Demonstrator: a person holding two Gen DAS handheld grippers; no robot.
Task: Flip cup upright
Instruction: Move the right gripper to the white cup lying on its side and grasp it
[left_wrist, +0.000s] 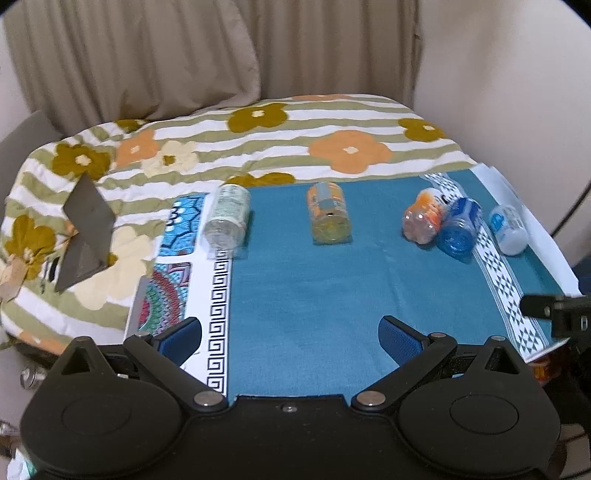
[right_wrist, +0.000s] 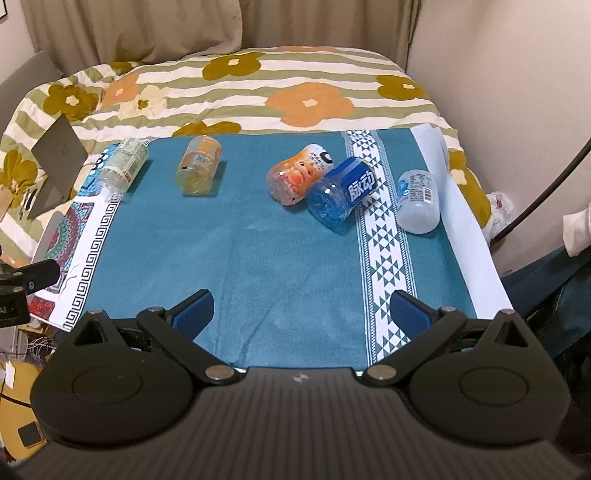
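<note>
Five cut-down plastic bottle cups lie on their sides in a row along the far part of the teal cloth on the bed, well ahead of both my left gripper and right gripper, which are spread wide and empty. They look light, thin-walled and slick, so likely to roll or dent. I would pinch the blue cup gently across its labelled middle, clear of the orange cup touching it.
</note>
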